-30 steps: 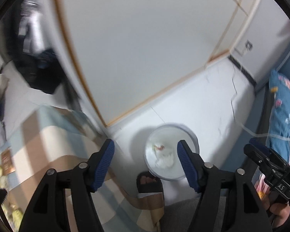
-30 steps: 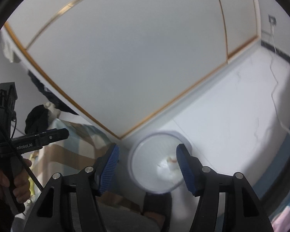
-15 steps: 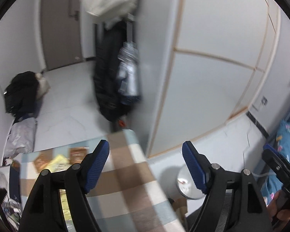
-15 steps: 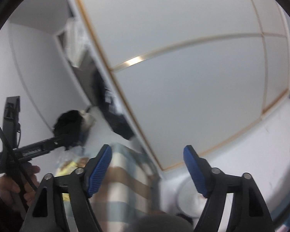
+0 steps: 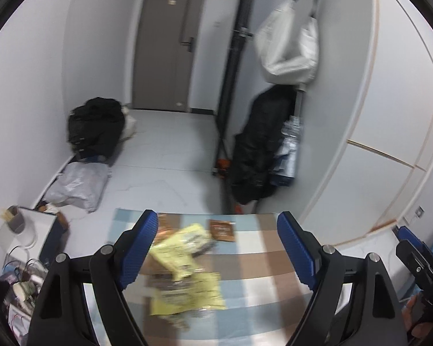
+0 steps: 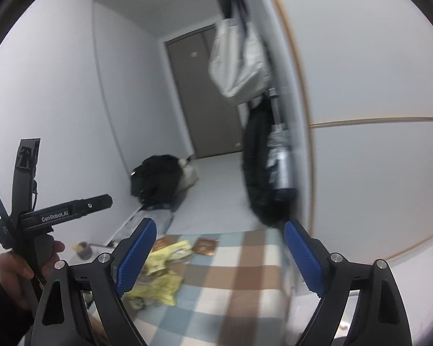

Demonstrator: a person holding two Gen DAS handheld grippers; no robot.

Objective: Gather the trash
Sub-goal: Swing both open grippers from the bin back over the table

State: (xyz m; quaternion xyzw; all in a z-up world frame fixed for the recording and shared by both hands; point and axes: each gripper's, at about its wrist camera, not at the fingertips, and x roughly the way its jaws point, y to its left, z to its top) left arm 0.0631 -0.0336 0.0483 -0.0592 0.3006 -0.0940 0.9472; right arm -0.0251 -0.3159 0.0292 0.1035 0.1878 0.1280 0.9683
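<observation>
left gripper (image 5: 216, 249): jaws opening, nothing between. right gripper (image 6: 218, 258): same. left hand (image 6: 17, 276): apparently gripping its handle.

The right gripper (image 6: 219, 256) hangs over a checked cloth (image 6: 239, 282), its blue pads (image 6: 135, 253) spreading apart with nothing between them. On the cloth's left part lie crumpled yellow wrappers (image 6: 164, 271), with a small brown packet (image 6: 205, 245) just beyond them. At the left edge a hand (image 6: 17, 276) grips the handle of the left gripper (image 6: 63, 210), which points right, above the floor; how its jaws stand cannot be made out here. Farther back, a black bag (image 6: 156, 181) sits against the wall near a grey door (image 6: 207, 92). A white bag (image 6: 236, 60) hangs above dark clothing (image 6: 259, 167) beside the wardrobe (image 6: 375, 101). The picture is blurred.
</observation>
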